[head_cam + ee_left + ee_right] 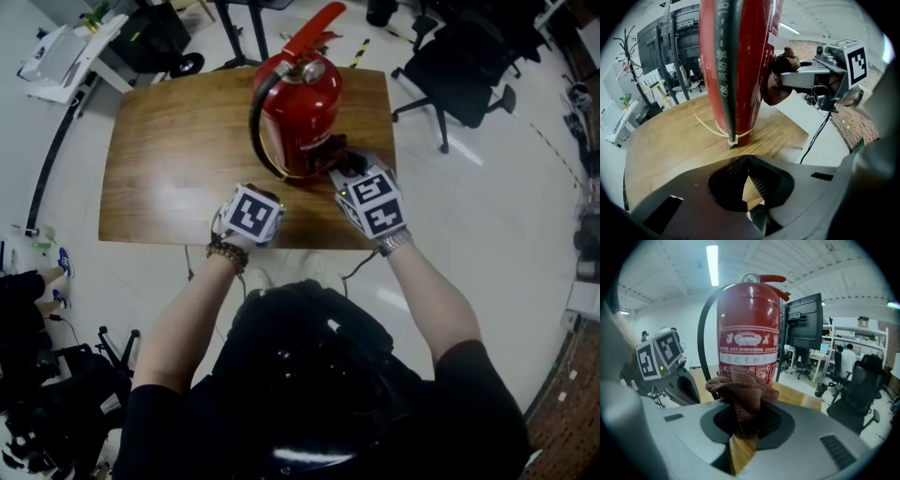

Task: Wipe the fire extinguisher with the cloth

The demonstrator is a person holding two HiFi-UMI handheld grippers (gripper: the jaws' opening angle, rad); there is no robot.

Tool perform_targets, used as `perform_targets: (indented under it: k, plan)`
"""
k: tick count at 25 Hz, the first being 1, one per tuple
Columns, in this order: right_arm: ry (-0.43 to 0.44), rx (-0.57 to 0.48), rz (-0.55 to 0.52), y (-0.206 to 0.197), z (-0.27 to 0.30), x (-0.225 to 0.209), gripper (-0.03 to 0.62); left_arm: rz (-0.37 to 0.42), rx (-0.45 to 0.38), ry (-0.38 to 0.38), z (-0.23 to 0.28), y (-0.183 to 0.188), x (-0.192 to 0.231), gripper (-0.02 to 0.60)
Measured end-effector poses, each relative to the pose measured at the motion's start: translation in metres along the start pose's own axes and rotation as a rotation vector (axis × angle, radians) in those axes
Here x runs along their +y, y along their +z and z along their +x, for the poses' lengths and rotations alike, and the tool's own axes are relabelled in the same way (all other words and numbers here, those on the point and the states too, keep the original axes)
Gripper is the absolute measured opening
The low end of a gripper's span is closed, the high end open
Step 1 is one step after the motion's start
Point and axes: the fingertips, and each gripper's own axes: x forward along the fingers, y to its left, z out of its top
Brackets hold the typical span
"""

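wiping seems under way, far from done: the right gripper [743,427] pinches the cloth [740,390] against the fire extinguisher [749,324], while the left gripper [749,180] is pressed together, empty.

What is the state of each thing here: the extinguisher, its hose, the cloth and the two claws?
fire extinguisher: upright on the table.
hose: tied low on the extinguisher with a zip tie.
cloth: bunched, gripped in the right claw, pressed against the extinguisher's side.
left claw: shut, empty.
right claw: shut on the cloth.
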Motion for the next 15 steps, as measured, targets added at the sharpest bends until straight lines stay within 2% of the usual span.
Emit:
perform_targets:
  k: [8, 15]
  plan:
    - [-0.01, 0.08, 0.047, -0.043, 0.028, -0.002, 0.086, 0.011, 0.008, -0.023, 0.002, -0.004, -0.007, 0.0]
    - [-0.078, 0.162, 0.107, -0.079, 0.05, -0.005, 0.086, 0.044, 0.015, -0.051, -0.006, -0.011, -0.002, 0.0]
